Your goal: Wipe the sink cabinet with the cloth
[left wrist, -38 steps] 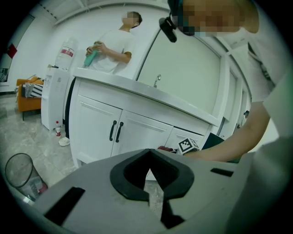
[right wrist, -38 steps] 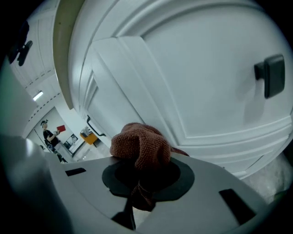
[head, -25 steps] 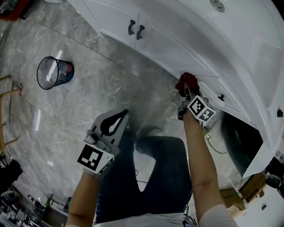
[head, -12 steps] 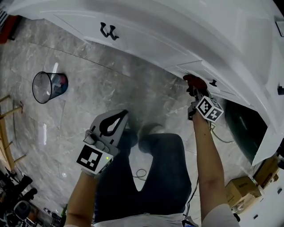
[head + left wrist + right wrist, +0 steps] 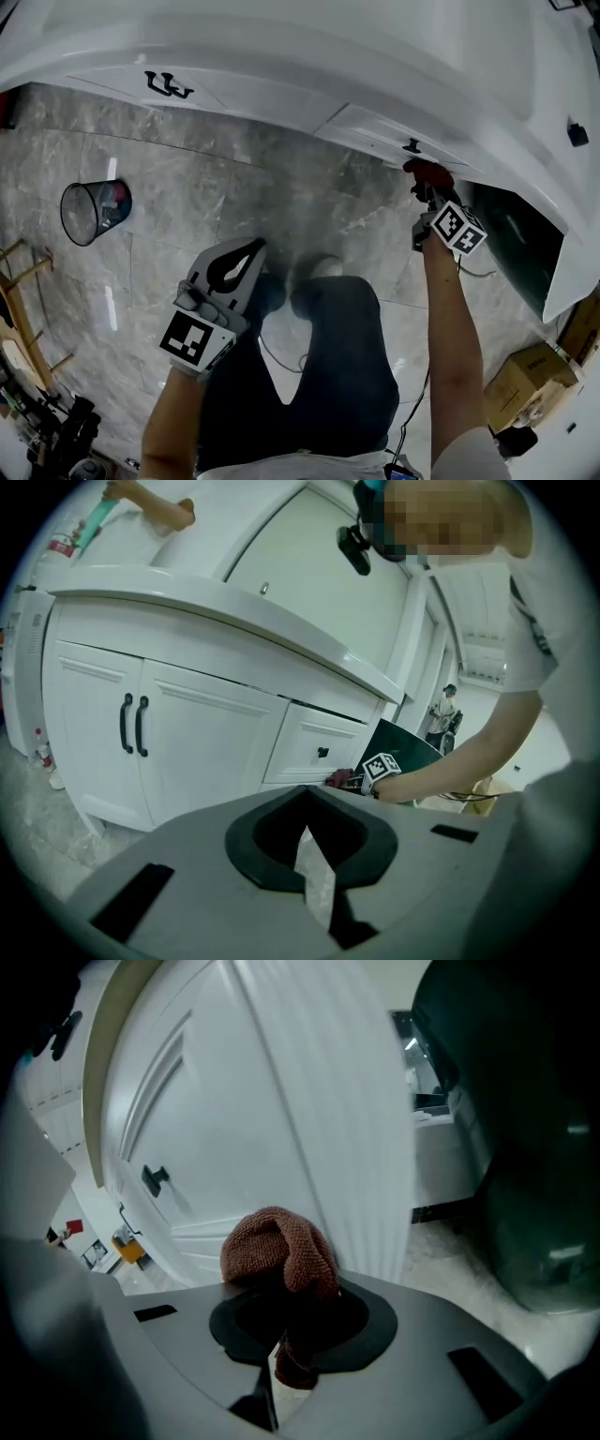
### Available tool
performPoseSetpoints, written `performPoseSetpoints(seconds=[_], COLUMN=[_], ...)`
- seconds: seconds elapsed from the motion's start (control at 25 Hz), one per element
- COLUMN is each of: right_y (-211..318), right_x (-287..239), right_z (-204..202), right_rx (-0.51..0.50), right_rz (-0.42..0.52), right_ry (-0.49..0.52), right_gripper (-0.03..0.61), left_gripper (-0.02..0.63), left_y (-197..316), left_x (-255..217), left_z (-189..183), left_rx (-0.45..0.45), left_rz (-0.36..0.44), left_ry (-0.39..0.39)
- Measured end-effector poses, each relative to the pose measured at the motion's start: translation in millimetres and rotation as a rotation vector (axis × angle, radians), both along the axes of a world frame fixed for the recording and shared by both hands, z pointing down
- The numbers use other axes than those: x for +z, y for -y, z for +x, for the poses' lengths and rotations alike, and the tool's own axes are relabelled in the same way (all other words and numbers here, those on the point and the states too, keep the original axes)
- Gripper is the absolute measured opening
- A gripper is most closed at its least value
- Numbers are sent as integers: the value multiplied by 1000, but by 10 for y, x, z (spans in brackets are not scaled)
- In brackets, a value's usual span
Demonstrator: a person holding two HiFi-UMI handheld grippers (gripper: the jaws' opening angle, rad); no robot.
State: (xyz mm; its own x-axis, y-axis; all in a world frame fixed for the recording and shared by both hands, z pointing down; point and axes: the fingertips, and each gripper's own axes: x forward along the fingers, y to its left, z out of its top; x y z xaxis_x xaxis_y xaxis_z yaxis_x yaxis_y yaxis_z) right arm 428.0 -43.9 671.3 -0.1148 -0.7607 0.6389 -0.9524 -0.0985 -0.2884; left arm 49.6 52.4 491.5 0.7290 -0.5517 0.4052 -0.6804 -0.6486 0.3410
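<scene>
Grey marbled floor point(image 5: 234, 178) fills the left of the head view. On it, at 9 o'clock, stands a wire bin point(image 5: 94, 211) with something red and blue inside. At 11 o'clock two black handles point(image 5: 167, 86) sit side by side on the white cabinet point(image 5: 281, 47), which runs across the whole top of the view.

The left gripper point(image 5: 251, 249) hangs at 7 o'clock, over the person's dark jeans point(image 5: 328, 356), well apart from the cabinet and pointing towards 1 o'clock. In its own view the jaws are pressed together at the tips with nothing between them, and the cabinet doors lie beyond at 10 o'clock.

At 1 o'clock a drawer point(image 5: 375, 131) carries a small black knob point(image 5: 411, 146). The reddish-brown cloth point(image 5: 427, 172) is at 5 o'clock from that knob, at the drawer's lower edge. The right gripper point(image 5: 429, 190), reaching up from 5 o'clock on an outstretched arm, pinches it. In the right gripper view the cloth bulges out past the closed jaws in a bunched lump, right against the white panel, though actual contact cannot be told.

A dark panel point(image 5: 511, 248) stands at 3 o'clock, just right of this gripper. A cardboard box point(image 5: 527, 380) lies on the floor at 4 o'clock
</scene>
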Motion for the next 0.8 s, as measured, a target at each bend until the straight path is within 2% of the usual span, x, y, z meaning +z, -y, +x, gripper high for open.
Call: performPoseSetpoints(seconds=[0.12,0.24,0.52,0.8], right_y=[-71,-75,-102,-100], right_x=[-45,-56,-126,-776], right_z=[254,274,286,278], right_rx=[14,-14,25,22], right_rz=[5,-2,-8,22], right_ry=[-18,-18,8,-50], right_gripper=[69,69,64,63], left_gripper=[11,11,11,11], left_y=[-43,-46,-77,-204], left_x=[16,10,-55,-308], left_z=[150,269,299,265], left_rx=[29,41,30,17], left_rz=[-7,-9,7,-36], left_ry=[7,5,3,28])
